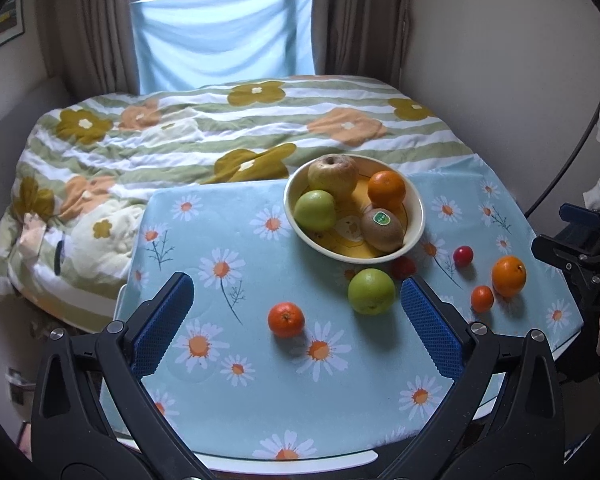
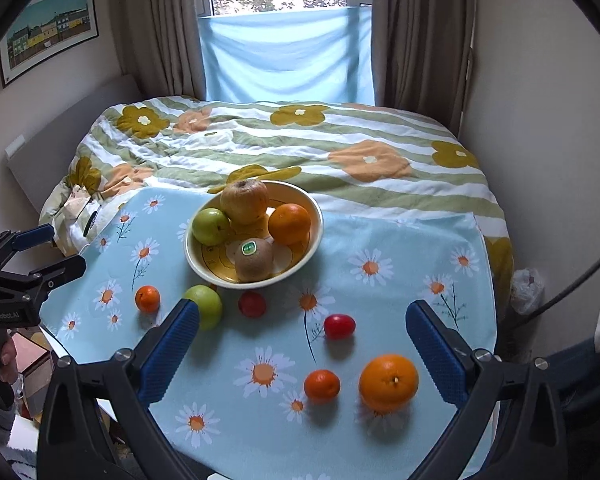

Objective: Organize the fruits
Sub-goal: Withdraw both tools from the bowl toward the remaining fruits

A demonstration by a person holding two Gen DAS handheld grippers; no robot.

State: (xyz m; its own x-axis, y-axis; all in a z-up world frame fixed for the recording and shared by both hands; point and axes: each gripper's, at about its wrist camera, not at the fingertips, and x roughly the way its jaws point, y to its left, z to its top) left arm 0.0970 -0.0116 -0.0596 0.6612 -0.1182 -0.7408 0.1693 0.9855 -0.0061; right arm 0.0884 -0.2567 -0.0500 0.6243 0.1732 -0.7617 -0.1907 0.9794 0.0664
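A cream bowl [image 1: 414, 236] [image 2: 312, 252] on the daisy tablecloth holds a yellow apple [image 1: 333, 175], a green apple [image 1: 315, 209], an orange [image 1: 386, 189] and a kiwi [image 1: 382, 229]. Loose on the cloth lie a green apple [image 1: 371, 291] [image 2: 206, 305], a small mandarin [image 1: 286, 319] [image 2: 147, 298], a large orange [image 1: 509, 276] [image 2: 388, 382], a second mandarin [image 1: 482, 298] [image 2: 321, 385] and two red fruits [image 1: 463, 256] [image 2: 339, 326] [image 2: 252, 304]. My left gripper [image 1: 298, 312] is open and empty above the near mandarin. My right gripper [image 2: 302, 334] is open and empty above the cloth.
A bed with a flowered striped quilt [image 1: 204, 136] [image 2: 340, 148] lies behind the table. Curtains and a window with blue cloth [image 2: 288, 52] are at the back. The wall is close on the right. The table's front rim [image 1: 292, 462] is near me.
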